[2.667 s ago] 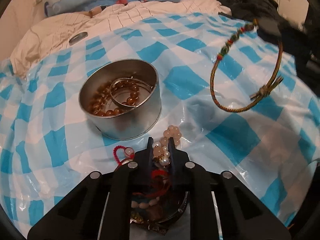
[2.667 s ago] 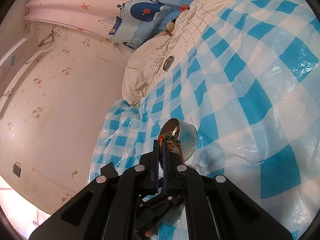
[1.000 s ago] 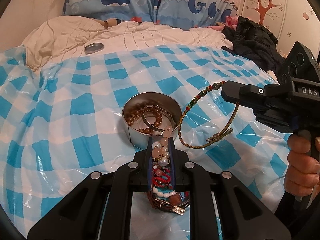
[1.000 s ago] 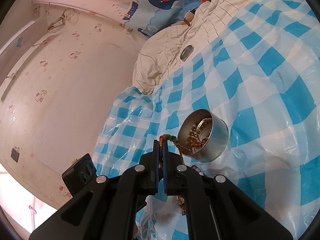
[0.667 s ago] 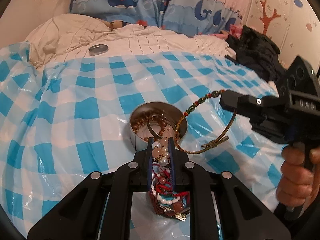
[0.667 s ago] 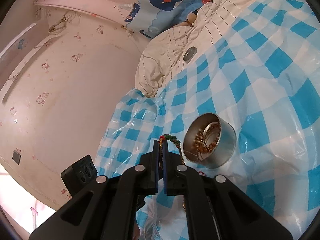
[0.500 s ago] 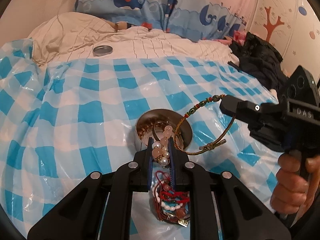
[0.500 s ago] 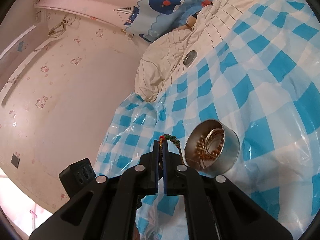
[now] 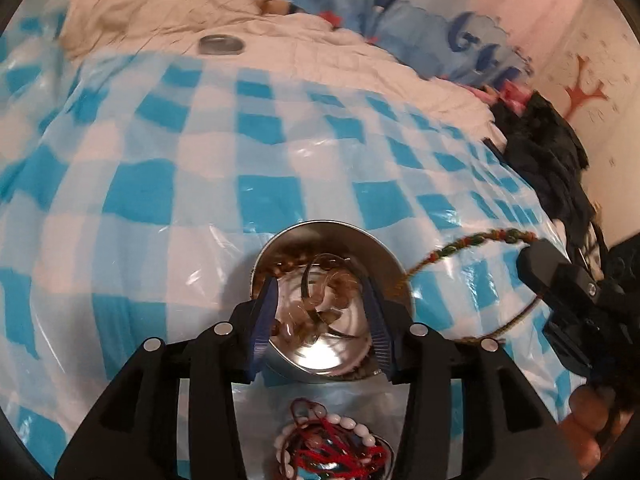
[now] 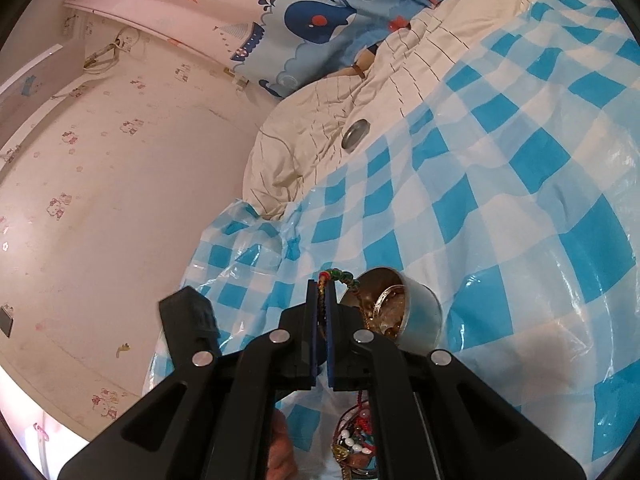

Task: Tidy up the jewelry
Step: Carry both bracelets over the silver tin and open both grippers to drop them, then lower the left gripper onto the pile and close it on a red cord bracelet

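Bed [image 9: 168, 20] is covered by a blue-and-white checked plastic sheet [image 9: 280, 152]; cream bedding bunched at the far end, with a small round metal lid [image 9: 221, 44] lying on it. Dark clothes [image 9: 548, 148] piled at the sheet's right edge.

Round metal tin [image 9: 280, 252] sits on the sheet, open top, with brown beads and a metal bangle inside. Blurred pale beads [image 9: 304, 308] show over the tin's mouth, in the gap of the left tongs; can't tell if they're loose in the air or already resting inside.

Left tongs [image 9: 320, 304] sit right above the tin, jaws opening, pads apart and pressing on nothing.

Right tongs [image 10: 321, 284] are closed on a braided cord bracelet [image 9: 480, 238] with red and green wraps; its loop hangs down just right of the tin, one end dipping at the rim. A hand [image 9: 588, 436] holds the right tool's grip at lower right.

Tangle of jewelry [image 9: 332, 452] lies on the sheet just near side of the tin: red string, white beads, a few dark pieces.
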Demonstrator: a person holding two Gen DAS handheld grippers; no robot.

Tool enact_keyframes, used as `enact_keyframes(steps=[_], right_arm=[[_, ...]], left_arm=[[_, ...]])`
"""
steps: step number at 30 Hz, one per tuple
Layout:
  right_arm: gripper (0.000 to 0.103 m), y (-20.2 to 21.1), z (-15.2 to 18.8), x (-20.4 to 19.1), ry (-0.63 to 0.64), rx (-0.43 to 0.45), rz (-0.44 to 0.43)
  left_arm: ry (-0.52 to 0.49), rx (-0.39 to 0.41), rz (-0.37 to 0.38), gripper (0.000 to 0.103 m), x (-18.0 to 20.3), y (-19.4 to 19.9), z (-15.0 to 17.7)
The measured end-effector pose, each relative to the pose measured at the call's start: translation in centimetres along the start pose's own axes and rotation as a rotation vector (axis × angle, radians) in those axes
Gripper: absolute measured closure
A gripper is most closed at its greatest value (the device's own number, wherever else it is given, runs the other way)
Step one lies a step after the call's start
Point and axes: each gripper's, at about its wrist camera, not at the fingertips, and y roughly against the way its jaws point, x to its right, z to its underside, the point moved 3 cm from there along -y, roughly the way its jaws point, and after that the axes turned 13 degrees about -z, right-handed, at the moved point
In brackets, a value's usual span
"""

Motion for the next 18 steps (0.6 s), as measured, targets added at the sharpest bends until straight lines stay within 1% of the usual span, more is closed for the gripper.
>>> enact_keyframes(steps=[1,2,4,7,8,9,10,11,12,13,16,18], right_arm=[[0.099,0.0,0.0,0.1,-0.002,0.000,0.002],[0.099,-0.1,0.0,0.2,-0.004,0.001,0.001],[0.099,-0.2,-0.1,0.3,-0.002,-0.001,0.000],[0.099,-1.2,0.0,0.0,0.000,-0.010,-0.019],[0.099,-2.1,0.1,0.0,0.005,-0.029,-0.017],[0.096,-2.7,0.3,0.1,0.025,-0.054,0.038],[0.077,-3.2,0.5,0.2,0.050,-0.075,0.107],[0.071,-3.6,0.9,0.7,0.083,-0.095,0.212],[0.070,-3.6,1.2,1.2,0.084,-0.095,0.253],[0.070,-3.5,1.4,1.6,0.068,-0.100,0.269],[0.070,-2.4,1.4,2.2,0.029,-0.095,0.284],[0.070,-1.3,1.3,2.3,0.005,-0.087,0.275]], left_arm=[[0.003,-0.005,0.015,0.058,-0.1,0.2,-0.1],[0.002,-0.001,0.019,0.051,-0.1,0.6,-0.2],[0.006,0.046,0.000,0.044,-0.6,1.9,-0.5],[0.024,0.079,-0.023,0.042,-2.1,3.4,-0.5],[0.031,0.084,-0.029,0.042,-2.6,3.9,-0.5],[0.034,0.088,-0.045,0.042,-3.3,4.3,-0.3],[0.036,0.092,-0.060,0.042,-3.8,4.6,-0.2],[0.037,0.093,-0.065,0.041,-4.2,5.0,-0.1],[0.035,0.090,-0.070,0.041,-4.7,5.4,0.2],[0.032,0.085,-0.075,0.041,-5.0,5.5,0.4],[-0.001,0.058,-0.093,0.041,-5.4,5.7,1.6],[-0.027,0.033,-0.098,0.041,-5.3,5.4,2.5]])
